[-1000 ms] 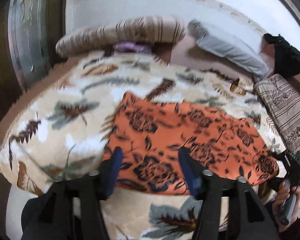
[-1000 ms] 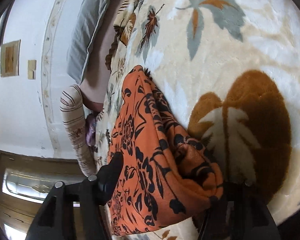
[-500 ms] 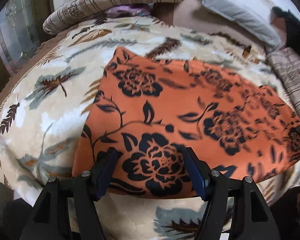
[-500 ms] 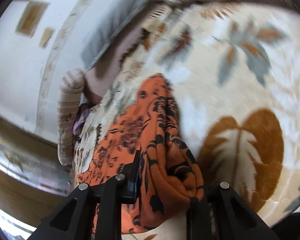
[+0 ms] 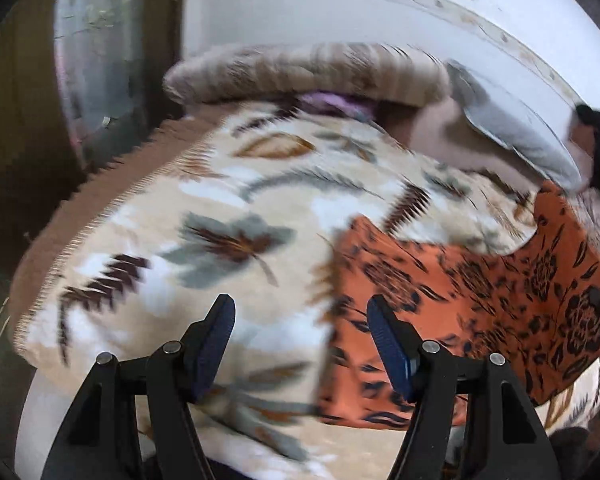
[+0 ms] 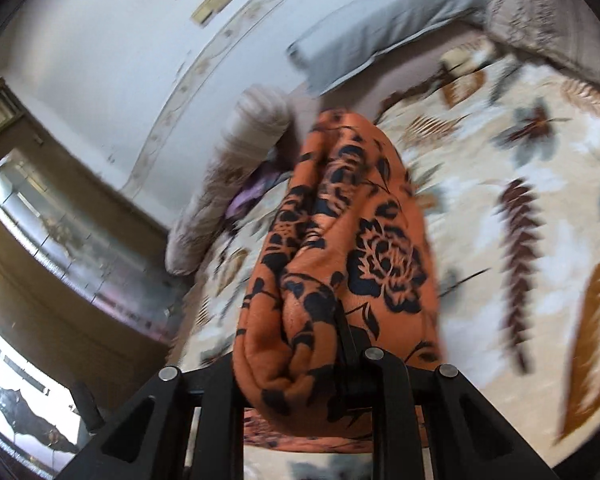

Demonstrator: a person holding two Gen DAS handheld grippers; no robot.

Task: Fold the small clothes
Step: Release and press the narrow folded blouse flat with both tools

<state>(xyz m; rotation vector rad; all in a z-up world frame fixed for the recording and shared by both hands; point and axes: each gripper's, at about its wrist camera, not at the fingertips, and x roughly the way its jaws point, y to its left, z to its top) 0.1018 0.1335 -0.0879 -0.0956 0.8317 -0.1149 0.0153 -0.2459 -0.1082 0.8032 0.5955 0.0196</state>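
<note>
We count one orange garment point(image 6: 340, 264), bunched in our right tool point(image 6: 300, 344), fingertips hidden; left tool point(image 5: 300, 344) gapes empty beside it.

white wall point(image 5: 300, 12) | leaf-print blanket point(image 5: 220, 220) | striped bolster point(image 5: 308, 72) | grey pillow point(image 6: 384, 28)
</note>
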